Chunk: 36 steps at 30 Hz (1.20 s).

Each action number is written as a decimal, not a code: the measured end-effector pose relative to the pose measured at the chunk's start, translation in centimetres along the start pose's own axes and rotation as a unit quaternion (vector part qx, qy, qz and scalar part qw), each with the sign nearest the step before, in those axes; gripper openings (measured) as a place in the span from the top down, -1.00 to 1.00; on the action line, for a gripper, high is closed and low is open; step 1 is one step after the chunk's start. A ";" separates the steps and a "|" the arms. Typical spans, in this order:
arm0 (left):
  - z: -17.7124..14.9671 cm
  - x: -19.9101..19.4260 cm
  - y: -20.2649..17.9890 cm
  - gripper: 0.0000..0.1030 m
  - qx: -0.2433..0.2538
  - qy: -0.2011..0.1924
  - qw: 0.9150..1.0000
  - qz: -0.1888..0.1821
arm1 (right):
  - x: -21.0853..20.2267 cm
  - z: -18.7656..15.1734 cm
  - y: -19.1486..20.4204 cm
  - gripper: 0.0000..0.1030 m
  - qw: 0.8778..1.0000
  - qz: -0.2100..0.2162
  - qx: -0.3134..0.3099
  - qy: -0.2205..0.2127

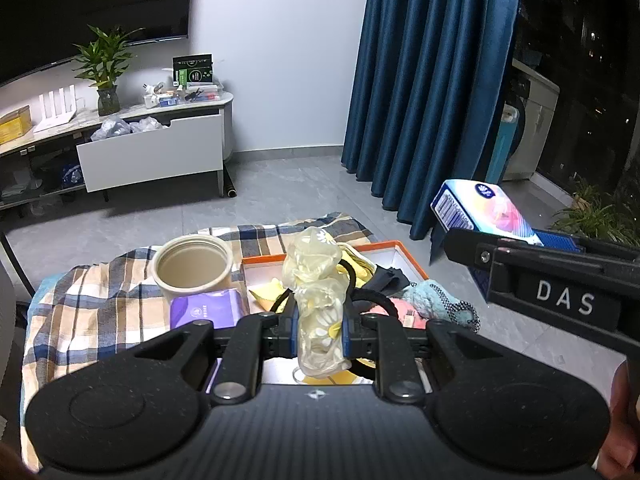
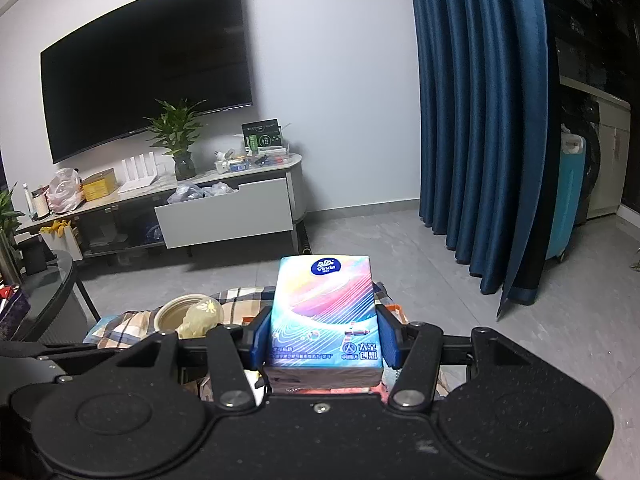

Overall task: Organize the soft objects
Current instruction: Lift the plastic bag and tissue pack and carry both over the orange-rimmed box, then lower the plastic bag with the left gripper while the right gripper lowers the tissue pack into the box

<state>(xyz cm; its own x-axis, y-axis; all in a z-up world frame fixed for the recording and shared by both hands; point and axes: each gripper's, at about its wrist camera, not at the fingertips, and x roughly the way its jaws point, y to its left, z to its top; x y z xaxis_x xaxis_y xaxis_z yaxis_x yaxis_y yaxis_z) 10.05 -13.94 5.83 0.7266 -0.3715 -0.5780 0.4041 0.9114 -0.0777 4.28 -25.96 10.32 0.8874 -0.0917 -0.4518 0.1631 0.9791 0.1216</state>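
Tissue pack (image 2: 324, 316) was clamped betw. R gripper (image 2: 323, 340) fingers, long axis fwd. Daisy-print bag (image 1: 316, 304) was pinched in L gripper (image 1: 320, 338), w/ beige pot (image 1: 193, 268) ahead-left, nearer L

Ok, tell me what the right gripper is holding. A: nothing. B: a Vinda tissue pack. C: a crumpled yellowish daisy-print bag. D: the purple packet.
B: the right gripper has its jaws clamped on the sides of the colourful Vinda tissue pack; the daisy-print bag is in the left gripper.

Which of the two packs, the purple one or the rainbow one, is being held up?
The rainbow tissue pack, clamped in the right gripper. The purple pack lies on the checked cloth.
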 end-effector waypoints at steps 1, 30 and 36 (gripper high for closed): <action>0.0 0.1 -0.1 0.60 0.000 0.001 1.000 -0.001 | 0.1 0.0 0.1 -0.24 1.000 -0.001 0.001 0.001; -0.4 2.8 -1.3 0.60 0.008 0.030 0.999 -0.014 | 2.8 -0.7 -1.9 -0.24 1.000 -0.006 0.014 0.025; -0.2 3.6 -1.1 0.59 0.003 0.034 0.999 -0.014 | 3.7 -0.9 -2.3 -0.24 0.999 -0.002 0.012 0.032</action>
<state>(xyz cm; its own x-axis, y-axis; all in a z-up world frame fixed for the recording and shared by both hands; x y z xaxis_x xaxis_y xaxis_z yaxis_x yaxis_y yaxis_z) 12.10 -16.21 3.71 0.6759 -0.3834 -0.6294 0.4270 0.8998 -0.0895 6.77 -28.35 7.54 0.8572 -0.0826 -0.5083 0.1770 0.9742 0.1403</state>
